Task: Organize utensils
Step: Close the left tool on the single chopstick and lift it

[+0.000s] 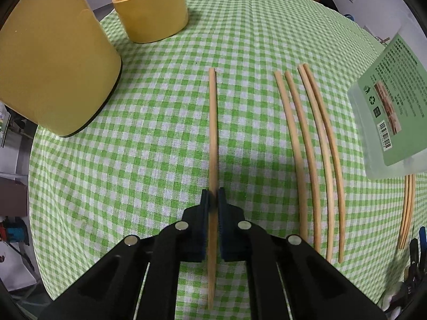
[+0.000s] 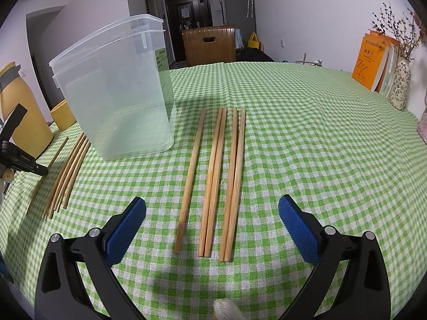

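Observation:
My left gripper (image 1: 213, 200) points steeply down at the green checked tablecloth (image 1: 149, 138) and is shut on a single wooden chopstick (image 1: 212, 133), its blue pads pinching it partway along. Several more chopsticks (image 1: 309, 160) lie side by side to its right. A clear plastic container (image 2: 114, 93) stands upright behind them, and its labelled side (image 1: 395, 101) also shows in the left wrist view. My right gripper (image 2: 212, 201) hovers open over another row of several chopsticks (image 2: 216, 181), touching none.
A tall yellow jug (image 1: 53, 61) and a short yellow cup (image 1: 152, 10) stand at the table's far left. Orange books (image 2: 373, 61) and a patterned vase (image 2: 400, 85) line the right edge. A wooden chair back (image 2: 208, 44) stands beyond the table.

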A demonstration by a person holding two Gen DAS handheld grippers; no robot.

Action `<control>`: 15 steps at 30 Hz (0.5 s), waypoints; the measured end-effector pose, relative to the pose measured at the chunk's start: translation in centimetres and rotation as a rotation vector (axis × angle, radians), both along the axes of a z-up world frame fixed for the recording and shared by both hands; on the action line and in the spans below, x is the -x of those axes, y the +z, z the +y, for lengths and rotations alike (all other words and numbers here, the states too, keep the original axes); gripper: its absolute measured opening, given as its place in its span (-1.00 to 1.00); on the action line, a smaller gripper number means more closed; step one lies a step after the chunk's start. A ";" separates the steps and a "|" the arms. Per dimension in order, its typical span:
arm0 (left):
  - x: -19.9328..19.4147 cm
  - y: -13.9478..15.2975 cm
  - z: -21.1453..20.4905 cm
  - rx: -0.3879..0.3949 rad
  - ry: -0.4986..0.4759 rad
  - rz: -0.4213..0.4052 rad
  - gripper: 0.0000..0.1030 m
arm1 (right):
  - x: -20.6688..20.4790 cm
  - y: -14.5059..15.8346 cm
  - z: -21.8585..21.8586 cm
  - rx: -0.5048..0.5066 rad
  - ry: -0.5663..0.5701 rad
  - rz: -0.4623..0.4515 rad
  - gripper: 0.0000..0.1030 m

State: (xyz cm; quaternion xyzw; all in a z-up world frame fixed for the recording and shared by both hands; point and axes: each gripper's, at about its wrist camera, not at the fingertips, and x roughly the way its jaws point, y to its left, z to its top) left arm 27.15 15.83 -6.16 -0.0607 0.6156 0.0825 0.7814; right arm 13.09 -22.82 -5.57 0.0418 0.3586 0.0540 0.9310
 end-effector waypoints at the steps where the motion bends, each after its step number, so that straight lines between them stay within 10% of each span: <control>1: 0.1 -0.1 0.1 0.001 0.003 -0.004 -0.93 | 0.0 0.0 0.0 -0.001 0.000 0.000 0.86; 7: 1.7 0.9 0.5 0.000 0.012 -0.087 -0.93 | 0.1 0.0 0.0 -0.002 -0.001 0.000 0.86; 15: 6.2 6.5 -1.0 0.004 -0.004 -0.459 -0.93 | 0.0 0.0 0.0 -0.001 0.000 -0.001 0.86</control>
